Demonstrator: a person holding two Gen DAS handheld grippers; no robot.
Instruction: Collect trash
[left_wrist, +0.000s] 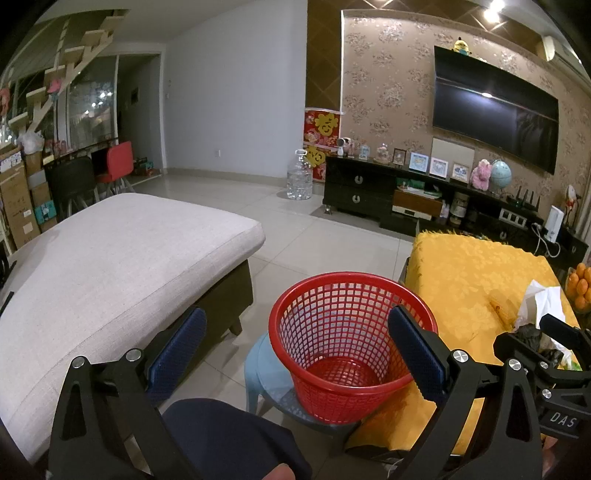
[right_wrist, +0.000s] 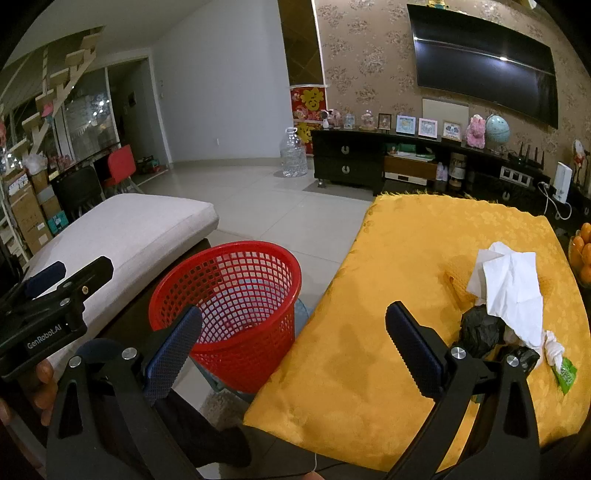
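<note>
A red mesh basket (left_wrist: 332, 402) (right_wrist: 258, 354) stands empty on a light blue stool (left_wrist: 262, 369) between a couch and a table under a yellow cloth (left_wrist: 461, 266) (right_wrist: 406, 258). On the cloth's right side lies a pile of trash: a white tissue (right_wrist: 509, 284) (left_wrist: 543, 299), a crumpled black bag (right_wrist: 480, 328) (left_wrist: 532, 334) and a green wrapper (right_wrist: 565, 373). My left gripper (left_wrist: 299, 350) (right_wrist: 74, 271) is open above the basket's near rim, holding nothing. My right gripper (right_wrist: 293, 350) (left_wrist: 543, 338) is open over the table's left edge, just left of the pile.
A grey cushioned couch (left_wrist: 110, 258) (right_wrist: 129, 225) fills the left. A bowl of oranges (right_wrist: 583, 254) (left_wrist: 580, 288) sits at the table's far right. Beyond are tiled floor, a black TV console (left_wrist: 369, 188) and a large water bottle (left_wrist: 299, 177). A person's dark-clothed knee (left_wrist: 229, 435) is below.
</note>
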